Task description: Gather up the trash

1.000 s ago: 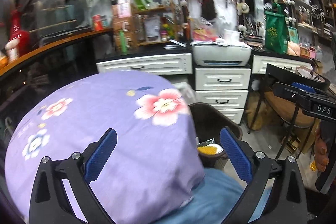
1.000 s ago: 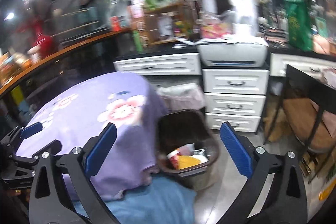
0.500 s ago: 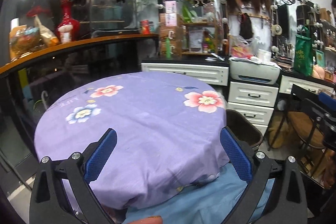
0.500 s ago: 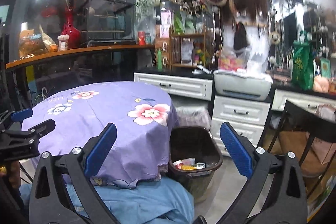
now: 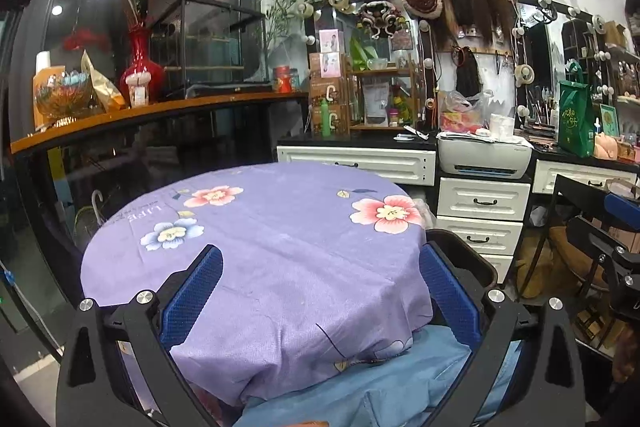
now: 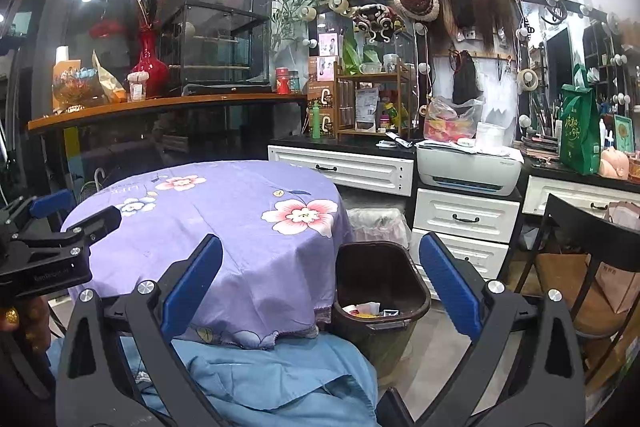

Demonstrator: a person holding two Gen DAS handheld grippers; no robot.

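Right now the trash, a few scraps of red, yellow and white wrapping, lies at the bottom of the brown bin, which stands on the floor just beside the round table's purple flowered cloth. My right gripper is held level above blue fabric, its blue pads spread wide and empty; in its view the bin sits between the fingers, nearer the right one, lower and ahead. My left gripper hovers over the near edge of the cloth, likewise wide open with nothing in it, and from there I see only the bin's dark rim behind the table edge. Behind the bin sits a second container lined with a pale plastic bag, then white drawers under a printer.
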